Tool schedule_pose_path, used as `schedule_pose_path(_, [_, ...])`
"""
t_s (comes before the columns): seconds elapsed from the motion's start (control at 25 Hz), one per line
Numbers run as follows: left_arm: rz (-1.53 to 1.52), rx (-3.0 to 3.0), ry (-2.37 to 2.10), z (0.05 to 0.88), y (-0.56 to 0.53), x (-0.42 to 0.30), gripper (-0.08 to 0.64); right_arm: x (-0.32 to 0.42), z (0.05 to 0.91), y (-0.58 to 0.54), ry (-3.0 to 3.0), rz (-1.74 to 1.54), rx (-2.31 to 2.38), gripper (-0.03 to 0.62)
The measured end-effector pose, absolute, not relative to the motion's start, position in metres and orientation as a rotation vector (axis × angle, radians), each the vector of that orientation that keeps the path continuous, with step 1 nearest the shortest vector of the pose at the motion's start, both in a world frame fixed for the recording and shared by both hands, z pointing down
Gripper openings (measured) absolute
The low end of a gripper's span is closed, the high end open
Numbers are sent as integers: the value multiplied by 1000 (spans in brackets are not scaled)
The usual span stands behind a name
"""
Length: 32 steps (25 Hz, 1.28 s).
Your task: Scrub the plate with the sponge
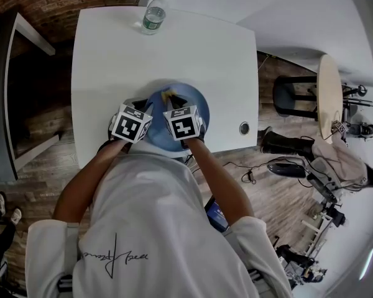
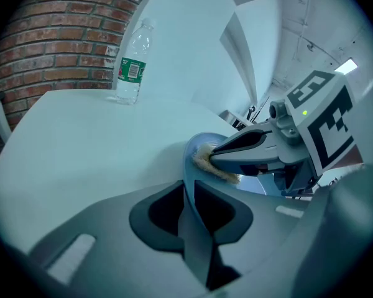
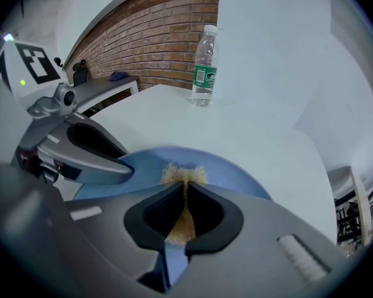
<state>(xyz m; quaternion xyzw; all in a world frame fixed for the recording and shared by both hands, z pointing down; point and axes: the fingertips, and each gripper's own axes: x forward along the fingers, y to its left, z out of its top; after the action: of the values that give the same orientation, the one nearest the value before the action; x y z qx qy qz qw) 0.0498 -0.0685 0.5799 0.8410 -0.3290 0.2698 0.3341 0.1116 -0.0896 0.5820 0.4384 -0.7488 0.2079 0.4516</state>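
Note:
A blue plate (image 1: 188,98) rests on the white table near its front edge. My left gripper (image 2: 188,194) is shut on the plate's rim (image 2: 189,160), which stands edge-on between its jaws. My right gripper (image 3: 185,194) is shut on a tan sponge (image 3: 184,174), pressed on the plate's face (image 3: 236,172). In the head view the sponge (image 1: 170,94) shows yellow over the plate, with the left gripper (image 1: 142,107) at the plate's left rim and the right gripper (image 1: 174,105) above its middle. From the left gripper view the sponge (image 2: 205,162) sits in the right gripper's jaws.
A clear water bottle (image 1: 154,14) with a green label stands at the table's far edge. A round hole (image 1: 244,128) sits in the table (image 1: 112,61) near its right front corner. Brick wall and a dark shelf lie left; stools and cables on the floor right.

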Motion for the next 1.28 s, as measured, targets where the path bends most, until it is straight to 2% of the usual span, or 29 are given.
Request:
schedule_pose_path(0.4, [712, 2204, -868, 583, -66, 47, 46, 100, 585, -69, -1858, 469, 1003, 25])
schedule_pose_path(1.28, [710, 2198, -869, 583, -70, 47, 43, 71, 587, -34, -1921, 482, 796, 25])
